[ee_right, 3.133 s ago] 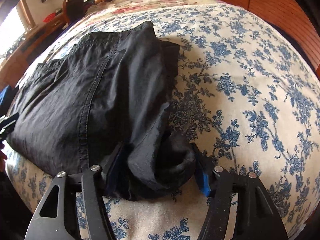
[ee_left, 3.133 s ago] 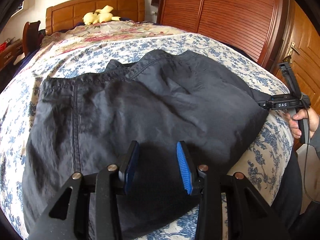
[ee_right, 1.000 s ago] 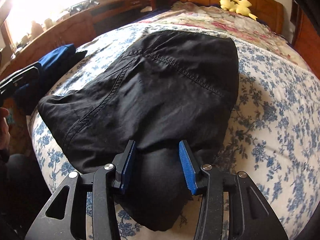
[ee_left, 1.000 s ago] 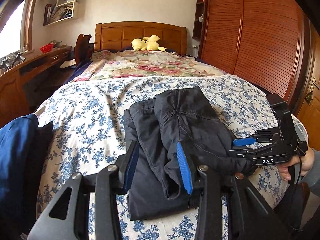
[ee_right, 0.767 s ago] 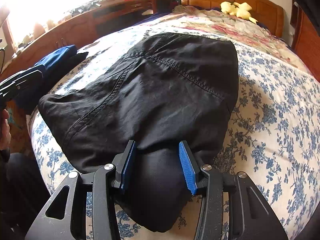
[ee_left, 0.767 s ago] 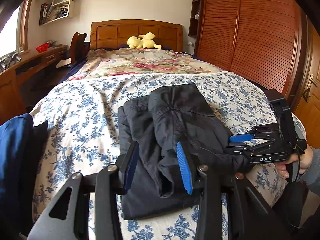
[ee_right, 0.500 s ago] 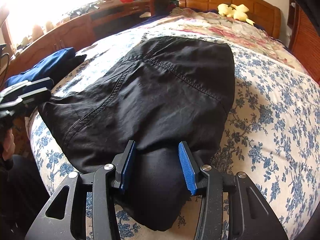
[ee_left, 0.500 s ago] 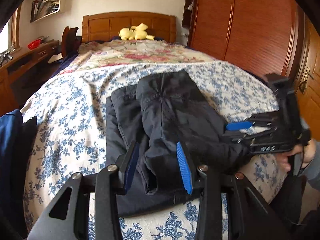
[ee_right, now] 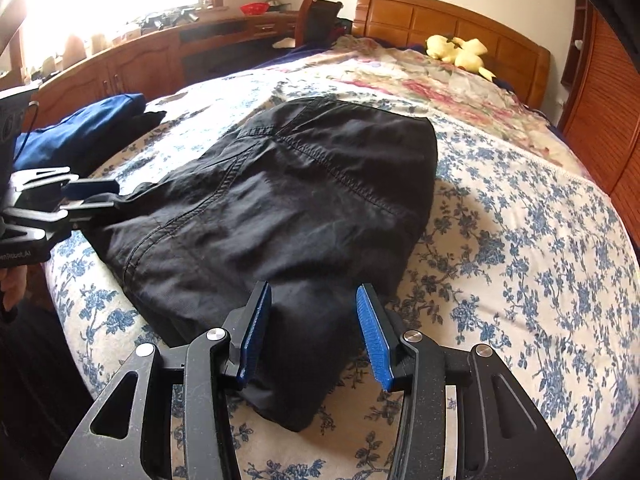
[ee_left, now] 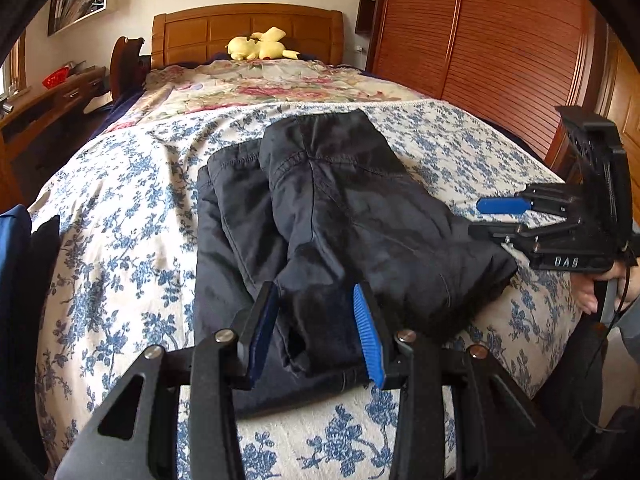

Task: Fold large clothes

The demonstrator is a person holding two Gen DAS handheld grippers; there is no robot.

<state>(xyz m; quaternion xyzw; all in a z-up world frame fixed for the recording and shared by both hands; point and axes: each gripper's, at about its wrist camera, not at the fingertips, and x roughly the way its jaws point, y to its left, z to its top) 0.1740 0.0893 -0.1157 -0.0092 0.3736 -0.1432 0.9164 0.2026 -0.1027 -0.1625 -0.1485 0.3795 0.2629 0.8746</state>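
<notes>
Lying folded near the foot of the bed (ee_left: 120, 208), on the blue-floral cover, is the dark garment (ee_left: 332, 216). Left gripper (ee_left: 316, 332): fingers apart, straddling the garment's near folded edge, not pinching it. Right gripper (ee_right: 316, 336): fingers likewise spread over the opposite corner, cloth between them, uncompressed. Blue clothes (ee_right: 80, 132) sit at the bed's edge; yellow plush (ee_left: 260, 46) rests by the headboard.
</notes>
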